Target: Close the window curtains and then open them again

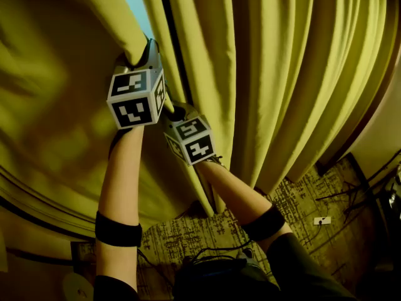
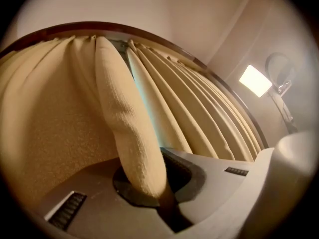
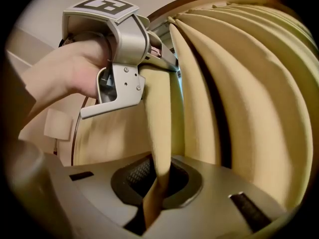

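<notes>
Head view: the left tongs (image 1: pixel 141 56) were clamped on the leading fold of the left curtain (image 1: pixel 56 105), hard against the left edge of the window strip (image 1: pixel 136 5). The right tongs (image 1: pixel 176 113) sat just below and to the right of that strip, closed on the leading fold of the right curtain (image 1: pixel 282 74). Their two marker cubes were nearly touching.

- The window strip was one narrow pale sliver with a dark frame bar (image 1: pixel 170 36) on its right.
- Cloth covered everything else on either side of the strip, and the right curtain hung down to the patterned carpet (image 1: pixel 301 212).

Left gripper view: a thick roll of fabric rose from between the jaws, pinched tight at the base with no slack showing. The pale sliver lay just right of that roll.

Right gripper view: a thinner fold was nipped between the jaws. The left tongs and the hand (image 3: pixel 70 73) holding them showed just above, at the same seam by the window strip.

Progress, as judged:
- Both panels were drawn almost together, so the closing half looked nearly done, short of sealing the last sliver of window strip.
- It could equally have been the first instant of reopening; the pictures did not settle which.
- If it was the closing, what remained was to bring the two edges to meet over the window strip, then carry each panel away from it to its own side and let go.
- Neither grip looked in need of resetting.
</notes>
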Available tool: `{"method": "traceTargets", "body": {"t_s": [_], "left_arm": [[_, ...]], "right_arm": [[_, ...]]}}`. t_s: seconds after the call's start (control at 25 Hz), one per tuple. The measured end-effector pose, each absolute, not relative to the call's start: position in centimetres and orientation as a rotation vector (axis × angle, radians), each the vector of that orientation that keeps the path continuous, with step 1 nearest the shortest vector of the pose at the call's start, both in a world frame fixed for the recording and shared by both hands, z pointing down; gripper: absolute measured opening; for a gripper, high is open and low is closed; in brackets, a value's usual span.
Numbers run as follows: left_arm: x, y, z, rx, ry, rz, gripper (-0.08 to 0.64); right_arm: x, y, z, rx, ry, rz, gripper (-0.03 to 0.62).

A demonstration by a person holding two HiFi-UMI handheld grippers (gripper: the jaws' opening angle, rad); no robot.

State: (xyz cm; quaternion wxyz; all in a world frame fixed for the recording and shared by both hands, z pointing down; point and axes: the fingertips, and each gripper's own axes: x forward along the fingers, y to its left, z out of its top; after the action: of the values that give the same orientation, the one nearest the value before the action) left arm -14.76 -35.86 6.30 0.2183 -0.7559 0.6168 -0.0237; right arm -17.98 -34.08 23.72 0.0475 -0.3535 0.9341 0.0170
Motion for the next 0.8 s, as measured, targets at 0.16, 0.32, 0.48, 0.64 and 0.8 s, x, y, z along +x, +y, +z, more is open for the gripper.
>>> {"method": "traceTargets", "body": {"t_s": [0.16, 0.32, 0.48, 0.64, 0.8], "left_arm": [[-11.1, -37.1, 6.8, -2.119, 1.666, -0.08, 0.0], [-7.4, -37.9, 6.8, -2.147, 1.643, -0.067, 0.0], [-4.0, -38.4, 6.7, -2.172, 1.618, -0.039, 0.0], [-0.5, -39.7, 7.2, -2.232, 1.591, -0.001, 0.001], [1.8, -40.1, 7.3, -2.279, 1.558, 0.039, 0.001]], "right_arm": [[-14.9, -34.9, 24.0, -1.119, 2.829, 0.048, 0.018], [-11.4, -35.6, 24.0, -1.16, 2.8, 0.04, 0.018], [-8.1, -36.2, 24.0, -1.207, 2.772, 0.046, 0.018], [-5.0, -37.3, 24.5, -1.253, 2.752, 0.039, 0.018], [-2.6, -38.1, 24.8, -1.306, 2.728, 0.034, 0.018]]}}
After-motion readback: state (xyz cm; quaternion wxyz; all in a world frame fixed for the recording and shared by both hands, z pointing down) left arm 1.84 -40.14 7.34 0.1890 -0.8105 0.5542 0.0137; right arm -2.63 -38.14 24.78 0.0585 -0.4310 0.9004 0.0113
